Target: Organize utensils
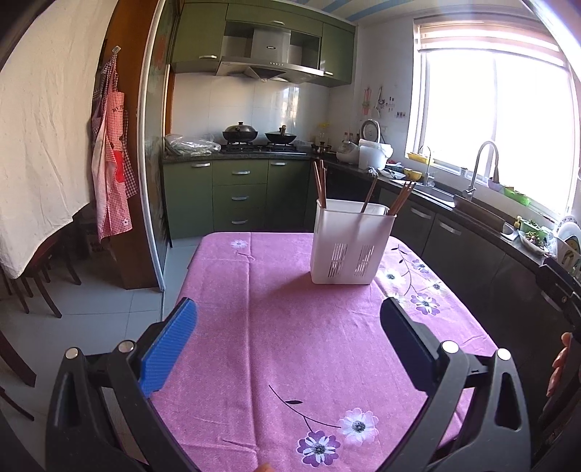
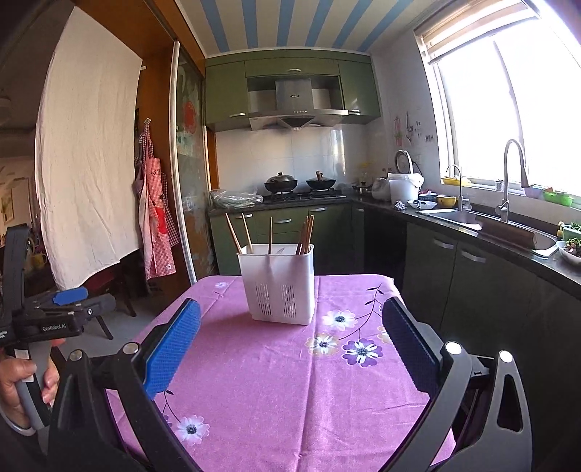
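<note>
I see a table covered by a pink floral tablecloth [image 1: 276,326]. Behind it run green base cabinets [image 1: 236,196] under a dark countertop [image 2: 472,232]. On the gas hob sit two black woks [image 1: 240,133], one lidded. A steel range hood [image 1: 270,54] hangs between green wall cabinets [image 2: 225,90]. At the right, a sink [image 2: 450,217] with a tall curved faucet [image 2: 510,178] lies below a bright window [image 1: 494,119]. A white rice cooker [image 2: 405,187] stands near the corner. A red checked apron [image 1: 110,159] hangs beside a white sheet [image 2: 87,145]. The ceiling has blue and white stripes [image 2: 290,21].
</note>
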Demonstrator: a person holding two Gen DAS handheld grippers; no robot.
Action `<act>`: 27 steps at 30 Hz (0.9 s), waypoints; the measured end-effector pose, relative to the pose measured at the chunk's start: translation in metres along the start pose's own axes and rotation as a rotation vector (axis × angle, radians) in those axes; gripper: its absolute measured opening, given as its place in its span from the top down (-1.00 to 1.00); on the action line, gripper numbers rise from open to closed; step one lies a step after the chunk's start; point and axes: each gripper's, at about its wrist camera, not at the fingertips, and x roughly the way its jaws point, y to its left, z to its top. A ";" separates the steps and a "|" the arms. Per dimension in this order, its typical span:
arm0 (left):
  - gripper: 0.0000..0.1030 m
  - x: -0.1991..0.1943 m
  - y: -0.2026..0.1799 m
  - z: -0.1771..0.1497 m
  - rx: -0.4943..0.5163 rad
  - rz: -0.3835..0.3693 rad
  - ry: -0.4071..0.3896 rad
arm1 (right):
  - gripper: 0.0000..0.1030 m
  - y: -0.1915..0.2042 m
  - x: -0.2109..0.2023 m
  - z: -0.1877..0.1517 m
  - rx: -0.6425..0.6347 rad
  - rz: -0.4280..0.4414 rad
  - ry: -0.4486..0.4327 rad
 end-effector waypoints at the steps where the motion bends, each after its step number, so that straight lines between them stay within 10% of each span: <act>1: -0.87 -0.001 0.000 0.000 -0.002 -0.001 0.000 | -0.91 0.000 0.001 0.001 -0.005 -0.004 0.000; 27: -0.87 -0.010 -0.001 0.000 0.002 0.001 -0.006 | -0.91 0.014 0.006 -0.004 -0.047 0.014 0.029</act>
